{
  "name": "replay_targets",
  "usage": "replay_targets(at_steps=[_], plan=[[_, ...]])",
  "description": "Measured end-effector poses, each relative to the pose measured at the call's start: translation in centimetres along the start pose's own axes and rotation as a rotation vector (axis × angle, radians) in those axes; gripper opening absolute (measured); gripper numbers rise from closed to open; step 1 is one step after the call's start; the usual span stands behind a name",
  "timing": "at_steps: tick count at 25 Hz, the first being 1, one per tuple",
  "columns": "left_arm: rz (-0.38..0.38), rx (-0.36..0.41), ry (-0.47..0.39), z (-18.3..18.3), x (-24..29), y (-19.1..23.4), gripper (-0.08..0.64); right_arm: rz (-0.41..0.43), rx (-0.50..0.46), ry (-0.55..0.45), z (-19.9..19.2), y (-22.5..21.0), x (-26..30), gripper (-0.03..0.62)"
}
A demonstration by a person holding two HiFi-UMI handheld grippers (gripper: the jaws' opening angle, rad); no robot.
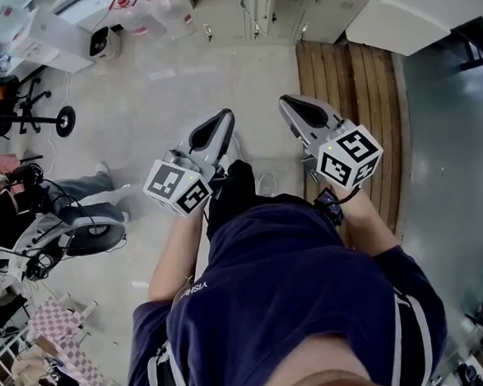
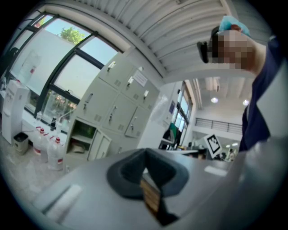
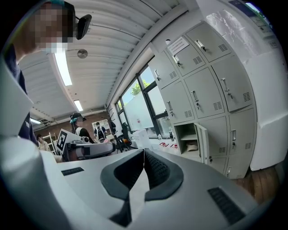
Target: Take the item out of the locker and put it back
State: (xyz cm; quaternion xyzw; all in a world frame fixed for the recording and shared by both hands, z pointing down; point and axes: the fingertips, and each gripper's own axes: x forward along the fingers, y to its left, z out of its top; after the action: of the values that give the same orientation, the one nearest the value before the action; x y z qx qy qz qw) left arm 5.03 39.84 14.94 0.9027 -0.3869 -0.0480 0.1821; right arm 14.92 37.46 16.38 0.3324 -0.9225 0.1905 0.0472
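Left claw (image 2: 144, 155) shut, jaws pressed together, nothing between. Same with the right claw (image 3: 144, 153): closed tip to tip, empty. Held side by side, near each other but apart. Well ahead of both, a bank of grey lockers (image 3: 198, 96), with one low open locker (image 3: 185, 132), door (image 3: 203, 143) swung wide. Inside it, under the shelf, a pale item (image 3: 192, 146). Far from either claw: ahead-left of the left one, ahead-right of the right.
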Motion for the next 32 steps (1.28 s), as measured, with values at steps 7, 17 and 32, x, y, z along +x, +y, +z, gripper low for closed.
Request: replay_targets(at_steps=[7, 17, 32], plan=[[0.006, -0.008, -0.002, 0.9, 1.9, 4.3, 0.003, 0.006, 0.004, 0.005, 0.9, -2.0, 4.0, 0.008], [-0.013, -0.031, 0.005, 2.8, 4.4, 10.7, 0.003, -0.010, 0.037, 0.019, 2.3, -4.8, 10.1, 0.008], [-0.062, -0.057, 0.056, 6.4, 7.6, 22.1, 0.003, -0.053, 0.063, 0.031, 5.7, -8.3, 22.1, 0.008]])
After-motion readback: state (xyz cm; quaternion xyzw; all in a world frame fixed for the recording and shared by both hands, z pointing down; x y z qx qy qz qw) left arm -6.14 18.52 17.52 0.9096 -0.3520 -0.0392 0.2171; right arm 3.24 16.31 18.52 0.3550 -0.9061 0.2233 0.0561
